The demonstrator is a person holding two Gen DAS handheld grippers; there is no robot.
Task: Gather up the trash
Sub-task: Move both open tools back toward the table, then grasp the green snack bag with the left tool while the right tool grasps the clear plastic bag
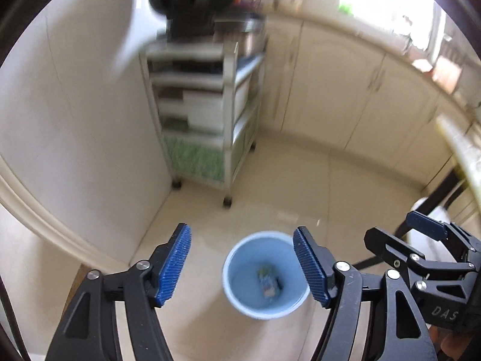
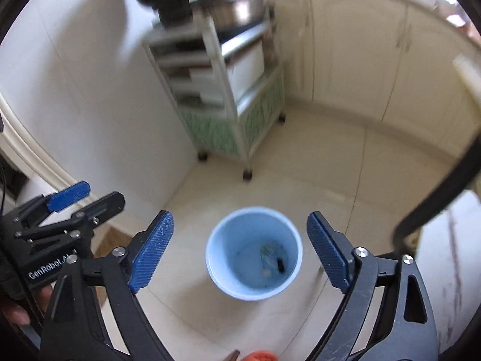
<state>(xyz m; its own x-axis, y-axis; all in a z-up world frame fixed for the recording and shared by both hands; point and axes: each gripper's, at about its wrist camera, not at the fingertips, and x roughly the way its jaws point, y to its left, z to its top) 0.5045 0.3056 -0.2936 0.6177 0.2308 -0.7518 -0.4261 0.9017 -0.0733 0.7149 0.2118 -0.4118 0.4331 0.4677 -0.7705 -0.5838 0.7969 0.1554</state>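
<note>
Both wrist cameras look steeply down at a pale tiled kitchen floor (image 1: 300,174), and both pictures are blurred. A light blue bin (image 1: 240,276) (image 2: 234,240) stands upright on the floor, near the cameras and roughly centred. At its bottom lie a small crumpled wrapper (image 1: 267,279) (image 2: 269,255) with green and blue print and a small dark scrap (image 2: 281,265) touching it; what the scrap is cannot be told. The left gripper (image 1: 243,266) hangs above the bin with its blue ribbed fingers (image 1: 176,266) spread wide and nothing between them; in the left wrist view the bin shows between the fingers, closer to the right one, whose pad overlaps the rim. The right gripper (image 2: 240,254) also hangs over the bin, fingers wide apart and holding nothing, with the bin framed in the gap and clear of both pads. Each gripper shows at the edge of the other's view: the right one (image 1: 427,249) at the right edge, the left one (image 2: 69,216) at the left edge, so the two are side by side. Farther off, against the white wall (image 1: 75,105) on the left, stands a white shelf cart (image 1: 204,105) (image 2: 225,84) on small dark feet, with green patterned lower panels and a metal bowl (image 2: 237,9) on top. Cream cabinet doors (image 1: 345,96) (image 2: 360,54) run along the far side and curve to the right.
</note>
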